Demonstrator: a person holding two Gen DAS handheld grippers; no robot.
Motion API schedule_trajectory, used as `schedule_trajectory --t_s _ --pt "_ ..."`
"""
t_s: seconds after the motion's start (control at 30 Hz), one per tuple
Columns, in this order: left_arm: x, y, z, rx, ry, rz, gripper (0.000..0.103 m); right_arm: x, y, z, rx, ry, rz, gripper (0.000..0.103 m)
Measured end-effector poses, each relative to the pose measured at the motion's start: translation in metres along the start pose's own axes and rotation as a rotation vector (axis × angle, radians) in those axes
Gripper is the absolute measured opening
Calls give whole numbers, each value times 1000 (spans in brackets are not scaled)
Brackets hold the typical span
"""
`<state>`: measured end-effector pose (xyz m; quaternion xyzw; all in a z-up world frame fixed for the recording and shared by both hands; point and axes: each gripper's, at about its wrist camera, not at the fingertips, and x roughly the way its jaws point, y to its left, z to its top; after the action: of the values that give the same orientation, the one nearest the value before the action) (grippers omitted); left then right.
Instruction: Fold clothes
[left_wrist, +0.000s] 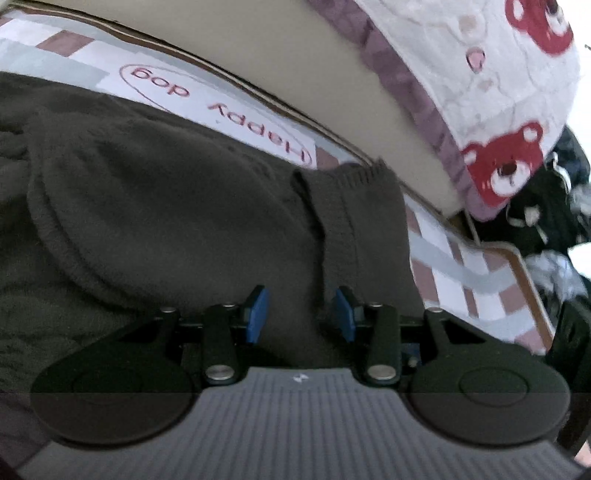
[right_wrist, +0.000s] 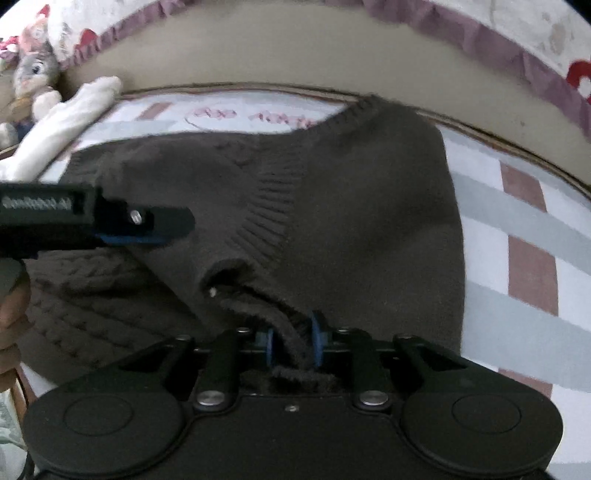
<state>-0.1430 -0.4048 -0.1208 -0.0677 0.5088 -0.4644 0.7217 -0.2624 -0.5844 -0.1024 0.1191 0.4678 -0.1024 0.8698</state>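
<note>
With the brown sweater (right_wrist: 332, 206) lying on the checked mat (right_wrist: 524, 266), the right gripper (right_wrist: 291, 343) pinches its edge while the left gripper (left_wrist: 301, 314) hangs released above it, so the fold seems underway and next needs laying flat.

Checked rug (right_wrist: 532, 229) with "Happy dog" lettering, beige bed side (left_wrist: 295, 70), bear-print bedspread (left_wrist: 498, 92) above.

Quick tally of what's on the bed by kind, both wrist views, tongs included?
Brown sweater: 1
Checked mat: 1
Bear blanket: 1
White cloth: 1
Plush rabbit: 1
Tongs: 2, left and right
Total: 7
</note>
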Motion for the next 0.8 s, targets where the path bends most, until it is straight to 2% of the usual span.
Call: schedule_trajectory --t_s 0.13,0.2,0.27,0.3,0.37,0.4,0.43,0.47,0.53,0.6,0.7,0.8 --pt "-14 -5 4 121 69 62 40 0 11 -2 -87 -3 36 20" --pt "-33 0 10 199 93 132 41 1 20 -4 -143 8 67 22" --pt "-59 13 19 274 87 237 42 -13 27 -4 -190 -32 75 25" --pt "-75 23 24 311 74 300 47 -28 31 -3 -191 -93 111 25" --pt "-107 49 33 364 35 434 57 -59 40 0 -153 -239 164 39" --pt "-122 66 37 364 23 491 61 -75 44 2 -117 -320 183 52" --pt "-136 84 40 358 18 546 62 -85 51 6 -79 -363 208 54" --pt "-146 102 43 327 37 586 63 -95 58 10 -43 -403 234 54" --pt "-161 139 45 219 105 624 63 -96 88 17 -58 -408 253 54" --pt "-173 174 43 64 162 589 64 -89 122 20 -118 -385 255 54" --pt "-185 208 32 -107 181 506 67 -65 174 13 -214 -322 252 54" --pt "-185 225 16 -153 182 461 72 -38 213 4 -279 -245 270 55"
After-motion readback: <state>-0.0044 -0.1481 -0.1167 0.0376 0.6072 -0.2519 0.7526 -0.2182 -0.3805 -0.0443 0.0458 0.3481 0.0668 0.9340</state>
